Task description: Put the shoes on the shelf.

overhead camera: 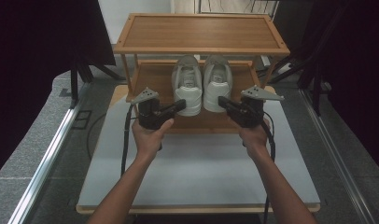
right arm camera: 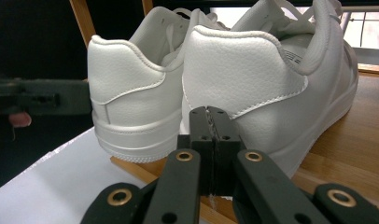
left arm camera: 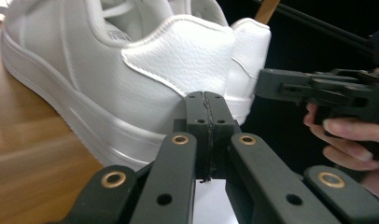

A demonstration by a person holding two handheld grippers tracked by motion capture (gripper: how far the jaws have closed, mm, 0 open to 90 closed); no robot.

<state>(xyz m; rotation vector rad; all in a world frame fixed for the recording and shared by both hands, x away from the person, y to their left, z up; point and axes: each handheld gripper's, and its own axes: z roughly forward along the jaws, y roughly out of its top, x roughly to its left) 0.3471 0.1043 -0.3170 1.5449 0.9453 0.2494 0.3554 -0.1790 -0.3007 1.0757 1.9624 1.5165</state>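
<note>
Shoes: a white pair, left shoe [overhead camera: 187,84] and right shoe [overhead camera: 217,83], side by side on the lower shelf [overhead camera: 152,79] of a wooden rack [overhead camera: 201,32]; heels face the person, toes point away, the two shoes just beside each other.
Heels: both sit near the front edge of the lower shelf; in the left gripper view the nearer shoe [left arm camera: 108,79] shows a grained heel patch and a ribbed sole.
Left gripper: left gripper [overhead camera: 180,105], held in the left hand [overhead camera: 149,135], jaws pressed together with nothing between them; its tip lies at the heel of the left shoe, and whether it touches cannot be told.
Right gripper: right gripper [overhead camera: 222,101], held in the right hand [overhead camera: 254,135], jaws pressed together with nothing between them; its tip lies at the heel of the right shoe, contact not clear.
Right gripper view: the closed jaws point at the heel of the nearer shoe [right arm camera: 267,84], with the other shoe [right arm camera: 131,93] to its left.
Rack: two wooden shelves, the top one bare, standing at the far end of the table [overhead camera: 201,177].
Table: white top, wooden edge, both forearms above it.
Cables: a black cable [overhead camera: 127,140] trails from the left gripper across the table.
</note>
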